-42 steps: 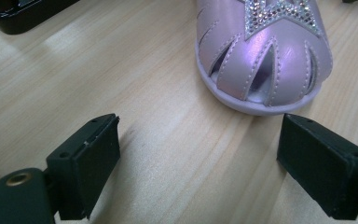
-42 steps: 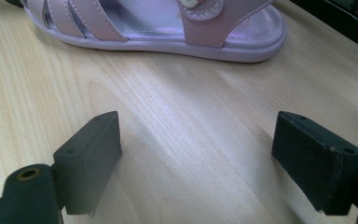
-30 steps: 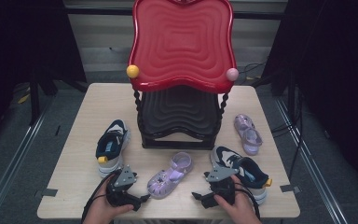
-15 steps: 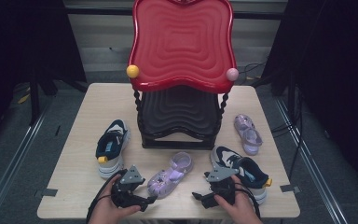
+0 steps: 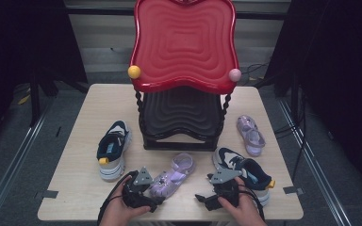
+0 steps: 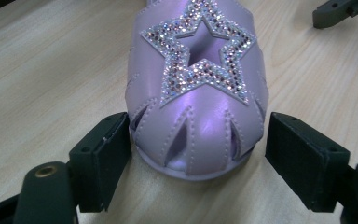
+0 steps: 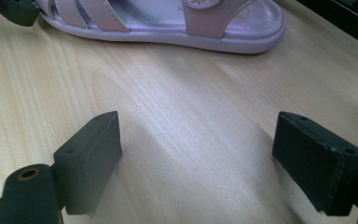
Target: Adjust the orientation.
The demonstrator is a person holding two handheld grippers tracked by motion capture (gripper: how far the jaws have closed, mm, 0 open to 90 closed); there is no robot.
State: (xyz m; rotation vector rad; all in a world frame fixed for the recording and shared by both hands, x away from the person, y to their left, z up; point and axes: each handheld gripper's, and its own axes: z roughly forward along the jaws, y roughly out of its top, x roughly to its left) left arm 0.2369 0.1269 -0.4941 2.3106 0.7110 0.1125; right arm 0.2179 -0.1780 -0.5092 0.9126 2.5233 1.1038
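My left gripper (image 6: 198, 154) is bracketing the sandal's (image 6: 198, 93) toe on the bench (image 6: 42, 79), jaws just narrowed but not yet pinching. My right gripper (image 7: 198, 154) is waiting beside it, jaws spread and empty.

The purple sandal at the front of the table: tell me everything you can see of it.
The purple sandal is lilac with a shiny, leather-like upper, cut-out toe slits, visible stitching and a rhinestone-edged star cutout on top. It has a strap across the instep and a pale sole. It lies flat on the wooden table, in front of the black stand. Its toe sits between the jaws of the left gripper; one jaw touches its side, the other stands apart.
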